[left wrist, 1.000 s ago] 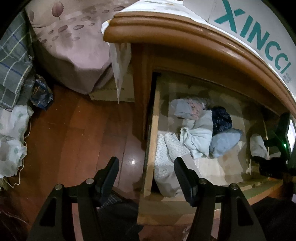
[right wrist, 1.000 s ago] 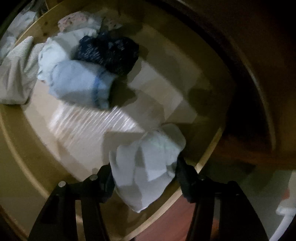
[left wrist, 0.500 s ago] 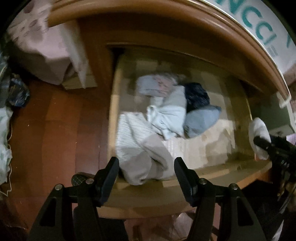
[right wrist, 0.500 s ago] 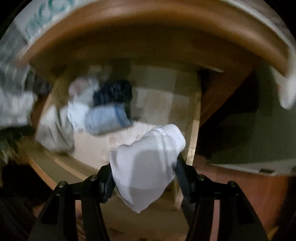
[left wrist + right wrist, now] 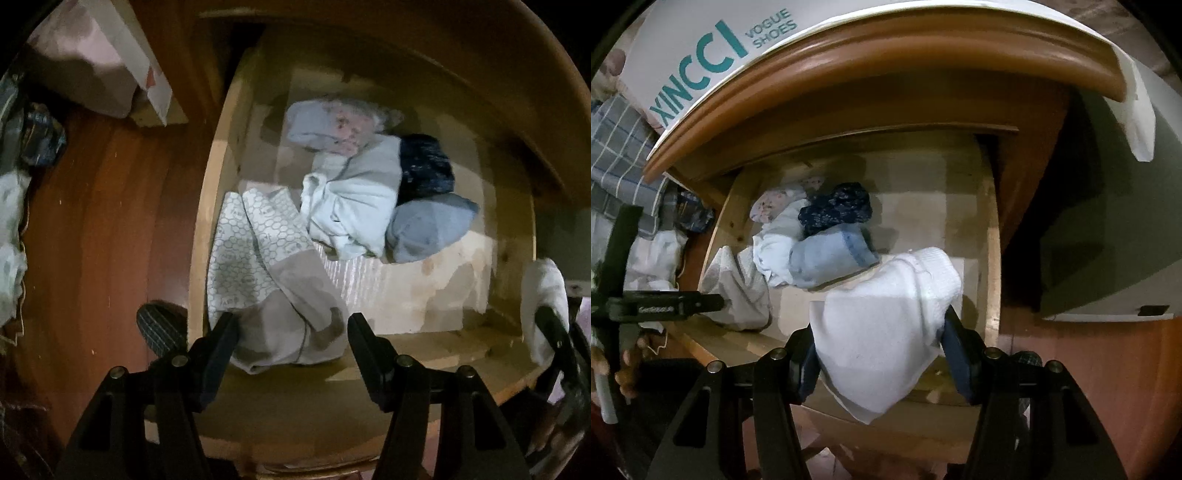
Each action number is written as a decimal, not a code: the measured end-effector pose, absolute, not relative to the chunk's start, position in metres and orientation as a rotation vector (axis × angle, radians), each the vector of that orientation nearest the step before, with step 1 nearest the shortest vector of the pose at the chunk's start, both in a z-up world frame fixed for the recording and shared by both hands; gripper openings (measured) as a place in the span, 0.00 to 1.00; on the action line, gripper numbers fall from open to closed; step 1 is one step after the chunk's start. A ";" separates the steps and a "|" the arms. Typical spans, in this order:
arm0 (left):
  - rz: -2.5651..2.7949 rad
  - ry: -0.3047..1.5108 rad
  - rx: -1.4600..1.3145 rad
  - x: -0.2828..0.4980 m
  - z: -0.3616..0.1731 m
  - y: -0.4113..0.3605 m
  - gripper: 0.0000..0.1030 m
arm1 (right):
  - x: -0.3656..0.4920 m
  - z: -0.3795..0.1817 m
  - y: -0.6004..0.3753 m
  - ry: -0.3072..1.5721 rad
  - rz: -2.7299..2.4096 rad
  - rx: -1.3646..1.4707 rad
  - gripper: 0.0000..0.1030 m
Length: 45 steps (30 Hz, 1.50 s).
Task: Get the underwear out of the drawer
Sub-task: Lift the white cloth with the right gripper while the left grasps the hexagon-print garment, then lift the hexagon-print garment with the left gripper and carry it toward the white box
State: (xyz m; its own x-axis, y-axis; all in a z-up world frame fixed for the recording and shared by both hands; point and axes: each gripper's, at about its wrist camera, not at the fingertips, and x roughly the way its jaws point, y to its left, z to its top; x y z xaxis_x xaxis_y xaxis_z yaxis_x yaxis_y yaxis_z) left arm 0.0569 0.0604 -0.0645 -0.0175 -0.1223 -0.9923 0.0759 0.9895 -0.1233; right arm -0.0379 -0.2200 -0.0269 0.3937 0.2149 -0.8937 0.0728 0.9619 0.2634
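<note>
Your right gripper (image 5: 879, 350), clamped on the white underwear (image 5: 886, 332) above the drawer (image 5: 991, 258) front, may drop the hanging fold if grip slackens; your left gripper (image 5: 288, 332), fingers apart, hovers over the grey garment (image 5: 273, 288)

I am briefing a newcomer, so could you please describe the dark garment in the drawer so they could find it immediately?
Start at the open wooden drawer under the curved cabinet top. A heap of folded clothes sits toward its left side. The dark navy speckled garment lies at the right edge of that heap, just behind the light blue roll; it is the only dark piece among pale ones.
</note>
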 end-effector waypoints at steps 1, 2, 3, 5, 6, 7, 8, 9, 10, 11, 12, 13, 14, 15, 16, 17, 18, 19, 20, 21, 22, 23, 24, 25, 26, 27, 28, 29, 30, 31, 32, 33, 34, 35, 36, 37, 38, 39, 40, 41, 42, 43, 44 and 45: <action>-0.154 1.593 -0.049 0.059 -0.068 0.060 0.62 | -0.038 -0.026 -0.220 1.165 0.094 0.279 0.53; -0.150 1.603 -0.053 0.060 -0.071 0.059 0.62 | -0.038 -0.026 -0.220 1.165 0.094 0.279 0.53; -0.147 1.614 -0.056 0.061 -0.074 0.058 0.62 | -0.038 -0.026 -0.220 1.163 0.094 0.279 0.53; -0.142 1.635 -0.056 0.064 -0.081 0.055 0.62 | -0.038 -0.027 -0.221 1.164 0.093 0.287 0.53; -0.137 1.645 -0.056 0.065 -0.084 0.055 0.62 | -0.038 -0.027 -0.222 1.165 0.091 0.288 0.53; -0.130 1.652 -0.055 0.066 -0.086 0.056 0.62 | -0.037 -0.028 -0.222 1.166 0.091 0.288 0.53; -0.124 1.660 -0.055 0.067 -0.089 0.056 0.62 | -0.037 -0.028 -0.222 1.166 0.092 0.289 0.53; -0.119 1.668 -0.055 0.068 -0.091 0.056 0.62 | -0.037 -0.028 -0.222 1.166 0.092 0.290 0.53; -0.114 1.677 -0.054 0.069 -0.094 0.056 0.63 | -0.037 -0.028 -0.222 1.167 0.093 0.289 0.53; -0.109 1.688 -0.053 0.070 -0.096 0.056 0.63 | -0.037 -0.028 -0.222 1.167 0.093 0.289 0.53; -0.106 1.696 -0.051 0.072 -0.099 0.054 0.64 | -0.037 -0.028 -0.220 1.169 0.099 0.290 0.53; -0.102 1.706 -0.047 0.073 -0.101 0.053 0.65 | -0.037 -0.028 -0.220 1.169 0.100 0.287 0.53; -0.096 1.714 -0.044 0.075 -0.104 0.052 0.65 | -0.037 -0.029 -0.219 1.171 0.103 0.283 0.53; -0.089 1.724 -0.038 0.076 -0.106 0.051 0.65 | -0.037 -0.029 -0.218 1.173 0.106 0.282 0.53; -0.084 1.733 -0.035 0.077 -0.108 0.050 0.65 | -0.036 -0.030 -0.218 1.174 0.106 0.282 0.53; -0.083 1.735 -0.041 0.077 -0.109 0.050 0.65 | -0.036 -0.030 -0.218 1.176 0.106 0.281 0.53; -0.082 1.733 -0.049 0.078 -0.110 0.051 0.65 | -0.036 -0.031 -0.218 1.178 0.107 0.280 0.53; -0.082 1.732 -0.055 0.077 -0.110 0.051 0.63 | -0.036 -0.031 -0.218 1.180 0.107 0.279 0.53; -0.084 1.730 -0.048 0.077 -0.111 0.052 0.50 | -0.036 -0.031 -0.218 1.180 0.107 0.279 0.53; -0.083 1.728 -0.032 0.076 -0.111 0.052 0.45 | -0.036 -0.031 -0.218 1.180 0.107 0.279 0.53; -0.084 1.723 -0.023 0.075 -0.111 0.054 0.42 | -0.037 -0.031 -0.218 1.181 0.106 0.280 0.53; -0.089 1.716 -0.026 0.075 -0.111 0.054 0.37 | -0.037 -0.031 -0.218 1.180 0.107 0.280 0.53; -0.092 1.708 -0.026 0.074 -0.110 0.055 0.35 | -0.037 -0.032 -0.218 1.181 0.107 0.278 0.53; -0.094 1.698 -0.025 0.073 -0.108 0.056 0.33 | -0.037 -0.032 -0.218 1.181 0.107 0.278 0.53; -0.101 1.691 -0.026 0.072 -0.106 0.057 0.31 | -0.037 -0.032 -0.217 1.183 0.108 0.278 0.53; -0.106 1.683 -0.021 0.071 -0.105 0.056 0.31 | -0.037 -0.033 -0.216 1.184 0.108 0.270 0.53; -0.110 1.672 -0.012 0.070 -0.102 0.056 0.30 | -0.037 -0.033 -0.216 1.185 0.108 0.267 0.53; -0.114 1.663 -0.007 0.070 -0.101 0.055 0.29 | -0.037 -0.033 -0.216 1.185 0.106 0.264 0.53; -0.119 1.652 -0.002 0.069 -0.097 0.054 0.29 | -0.037 -0.033 -0.216 1.185 0.106 0.264 0.53; -0.123 1.646 0.002 0.068 -0.095 0.055 0.29 | -0.037 -0.034 -0.216 1.184 0.106 0.264 0.53; -0.128 1.637 0.004 0.068 -0.092 0.055 0.29 | -0.037 -0.034 -0.216 1.183 0.103 0.264 0.53; -0.130 1.628 0.004 0.065 -0.089 0.054 0.29 | -0.037 -0.034 -0.215 1.184 0.102 0.263 0.53; -0.134 1.620 0.008 0.064 -0.085 0.053 0.29 | -0.037 -0.034 -0.215 1.185 0.100 0.263 0.53; -0.140 1.610 0.009 0.063 -0.081 0.053 0.29 | -0.037 -0.035 -0.215 1.186 0.097 0.261 0.53; -0.150 1.601 0.011 0.061 -0.077 0.052 0.29 | -0.037 -0.035 -0.215 1.186 0.095 0.258 0.53; -0.158 1.588 0.012 0.060 -0.072 0.051 0.29 | -0.037 -0.035 -0.214 1.187 0.094 0.255 0.53; -0.166 1.577 0.012 0.059 -0.067 0.051 0.29 | -0.037 -0.036 -0.213 1.187 0.093 0.251 0.53; -0.176 1.565 0.014 0.057 -0.063 0.052 0.29 | -0.037 -0.036 -0.213 1.188 0.094 0.248 0.53; -0.187 1.552 0.016 0.054 -0.057 0.051 0.29 | -0.037 -0.036 -0.213 1.188 0.094 0.248 0.53; -0.194 1.543 0.018 0.053 -0.053 0.051 0.29 | -0.038 -0.037 -0.211 1.189 0.096 0.243 0.53; -0.199 1.529 0.022 0.051 -0.048 0.052 0.29 | -0.038 -0.038 -0.212 1.190 0.096 0.241 0.53; -0.204 1.521 0.025 0.052 -0.043 0.050 0.29 | -0.038 -0.038 -0.212 1.190 0.096 0.239 0.53; -0.212 1.513 0.029 0.051 -0.039 0.049 0.29 | -0.038 -0.038 -0.212 1.188 0.096 0.239 0.53; -0.219 1.502 0.033 0.050 -0.035 0.049 0.29 | -0.038 -0.038 -0.212 1.187 0.095 0.239 0.53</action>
